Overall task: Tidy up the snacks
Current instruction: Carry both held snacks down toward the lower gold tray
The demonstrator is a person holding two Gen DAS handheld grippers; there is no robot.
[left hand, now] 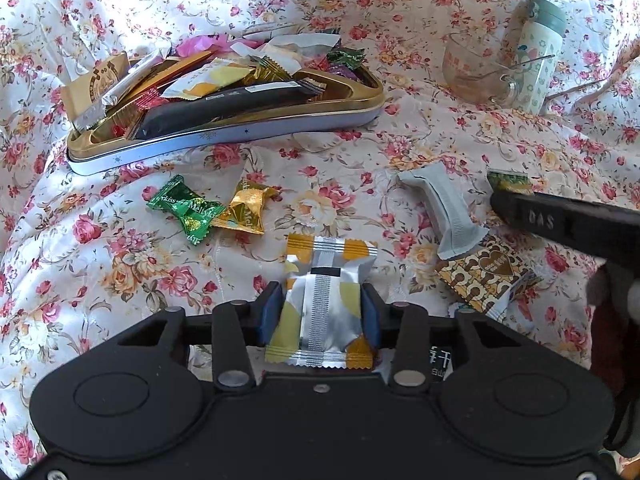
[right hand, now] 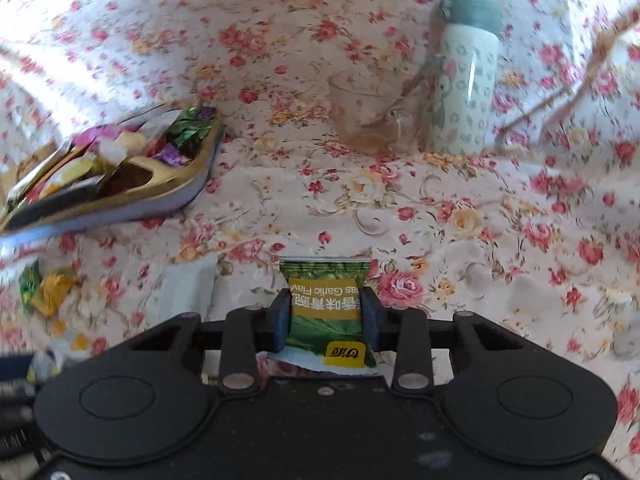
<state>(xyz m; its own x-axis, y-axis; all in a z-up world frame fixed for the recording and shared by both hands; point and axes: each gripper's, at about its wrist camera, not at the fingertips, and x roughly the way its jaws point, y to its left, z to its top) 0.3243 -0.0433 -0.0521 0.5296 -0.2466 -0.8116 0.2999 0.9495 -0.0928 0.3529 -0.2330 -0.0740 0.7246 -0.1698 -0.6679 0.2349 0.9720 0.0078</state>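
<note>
- Left claw (left hand: 320,312) pinches silver-yellow packet (left hand: 326,300), low over floral cloth (left hand: 340,152).
- Right claw (right hand: 326,314) pinches green packet (right hand: 330,312), also over the cloth.
- Gold tin (left hand: 224,120), heaped with snacks, far left.
- Green candy (left hand: 184,208) touches gold candy (left hand: 248,212) beside tin.

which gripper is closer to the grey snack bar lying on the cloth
Right. The right gripper, clamping a green packet, sits just beside the grey snack bar. The left gripper, clamping a silver-and-yellow packet, is farther off.
</note>
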